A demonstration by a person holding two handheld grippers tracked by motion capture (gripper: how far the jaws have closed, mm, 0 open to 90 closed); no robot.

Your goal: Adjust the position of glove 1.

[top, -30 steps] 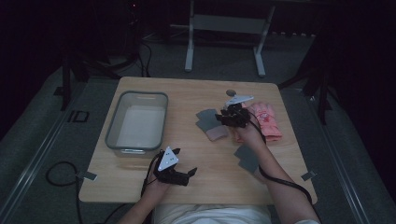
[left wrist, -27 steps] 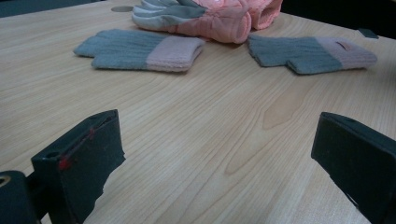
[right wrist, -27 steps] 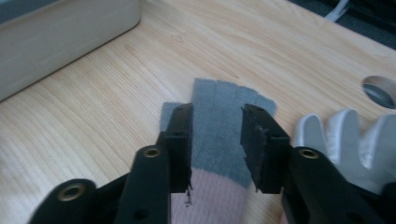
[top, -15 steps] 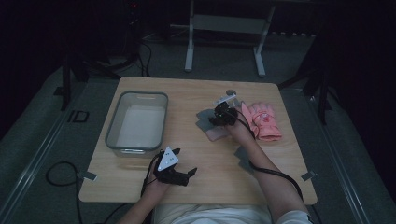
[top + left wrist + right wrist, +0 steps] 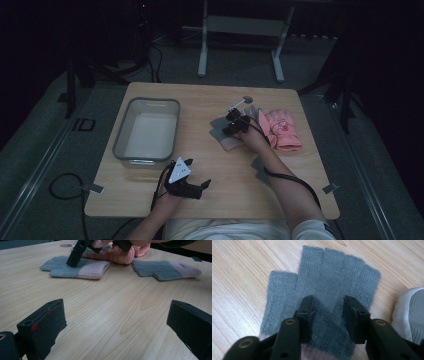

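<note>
A grey fingerless glove (image 5: 220,131) (image 5: 332,272) with a pink cuff lies flat on the wooden table (image 5: 210,100), right of centre. My right gripper (image 5: 234,123) (image 5: 328,312) presses down on its palm, its jaws drawn in around a raised fold of grey knit. Seen from the left gripper view, one black jaw stands on that glove (image 5: 75,268). A second grey glove (image 5: 260,167) (image 5: 162,268) lies partly under the right forearm. My left gripper (image 5: 189,186) (image 5: 116,312) rests near the front edge, open wide with bare wood between its jaws.
A clear plastic bin (image 5: 120,137) stands at the left of the table. Pink gloves (image 5: 282,130) (image 5: 120,256) lie just right of the right hand, with a pale glove (image 5: 412,312) beside them. A round hole (image 5: 246,99) sits at the back.
The right gripper has moved left from beside the pink gloves onto the grey glove and lowered onto it. The left gripper has stayed put.
</note>
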